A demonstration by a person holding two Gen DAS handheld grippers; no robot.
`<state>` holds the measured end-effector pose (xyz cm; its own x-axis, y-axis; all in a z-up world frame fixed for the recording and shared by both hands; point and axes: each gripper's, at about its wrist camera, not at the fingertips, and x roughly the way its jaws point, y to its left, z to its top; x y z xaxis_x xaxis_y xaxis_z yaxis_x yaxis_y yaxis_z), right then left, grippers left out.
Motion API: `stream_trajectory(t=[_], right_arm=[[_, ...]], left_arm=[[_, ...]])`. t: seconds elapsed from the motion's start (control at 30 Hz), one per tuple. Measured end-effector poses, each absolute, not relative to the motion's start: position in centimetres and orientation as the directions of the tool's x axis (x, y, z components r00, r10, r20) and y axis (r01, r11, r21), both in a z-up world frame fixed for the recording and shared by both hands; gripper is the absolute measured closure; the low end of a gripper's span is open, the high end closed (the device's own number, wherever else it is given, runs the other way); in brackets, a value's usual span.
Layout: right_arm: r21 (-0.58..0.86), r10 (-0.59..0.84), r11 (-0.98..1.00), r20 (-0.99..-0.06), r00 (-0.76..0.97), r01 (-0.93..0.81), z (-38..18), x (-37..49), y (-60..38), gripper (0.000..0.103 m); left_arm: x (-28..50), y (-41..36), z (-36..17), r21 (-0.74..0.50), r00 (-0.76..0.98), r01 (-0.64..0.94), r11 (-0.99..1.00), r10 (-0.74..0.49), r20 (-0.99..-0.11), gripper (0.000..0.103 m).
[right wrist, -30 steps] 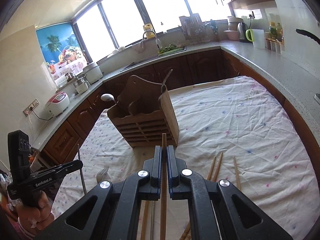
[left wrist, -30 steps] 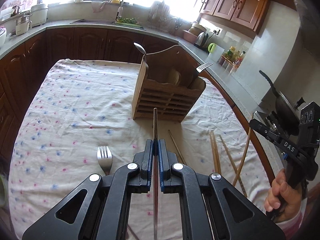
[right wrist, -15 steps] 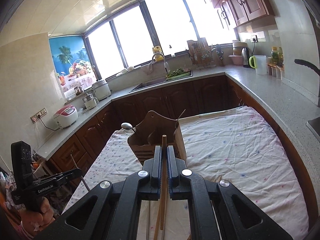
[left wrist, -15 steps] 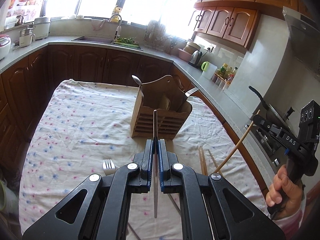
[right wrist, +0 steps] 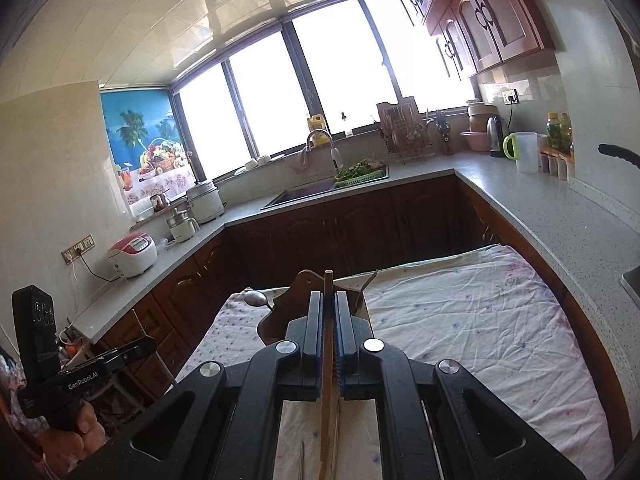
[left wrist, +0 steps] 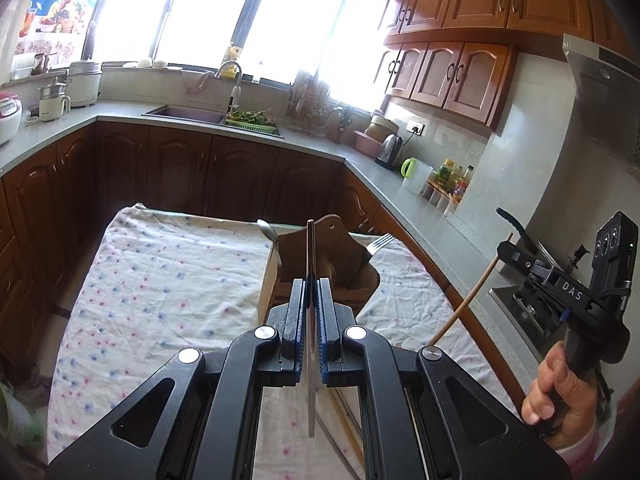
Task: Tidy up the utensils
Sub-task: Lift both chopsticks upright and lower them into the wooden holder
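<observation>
Both claws, left (left wrist: 311,292) and right (right wrist: 329,304), are clamped tight, pointing slightly downward, each gripped by a hand.

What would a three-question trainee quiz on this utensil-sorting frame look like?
1. True or false: the left gripper is shut on a metal chopstick.
2. What does the right gripper hold? A) fork B) wooden chopstick C) spoon
3. Fill in: the fork and spoon stand in the wooden ____.

Key: 1 true; 2 B; 3 utensil holder.
</observation>
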<state>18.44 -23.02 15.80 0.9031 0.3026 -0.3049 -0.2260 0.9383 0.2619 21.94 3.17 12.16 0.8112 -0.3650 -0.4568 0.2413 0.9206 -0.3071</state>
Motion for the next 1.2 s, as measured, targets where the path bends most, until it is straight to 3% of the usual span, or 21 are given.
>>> stream_trajectory(t=[0.5,0.7,0.83,1.2], right_arm=[[0.229,0.241,0.952,-0.163,0.957,-0.201,20.9,26.5,-22.0,0.098],[0.212,0.227,0.96,-0.195,0.954,-0.184,18.3,29.7,-21.5,0.098],[0.226,0.227,0.958,-0.233,0.946,-0.174,15.7,31.0,-21.5,0.098],[0.257,0.243,0.951,-0.277,0.93,-0.172,13.2,32.5,-21.4,0.098]], left_arm=[[29.8,2.5,17.6,-0.272,0.911,0.207,0.94,-0.287,-0.298,0.099],[33.6,2.1,14.7,-0.281,0.923,0.153,0.947,-0.239,-0.301,0.099],[33.7,2.2,13.1,-0.265,0.951,0.115,0.957,-0.183,-0.248,0.097],[35.0,2.7,13.3,-0.29,0.955,0.13,0.948,-0.198,-0.219,0.099]])
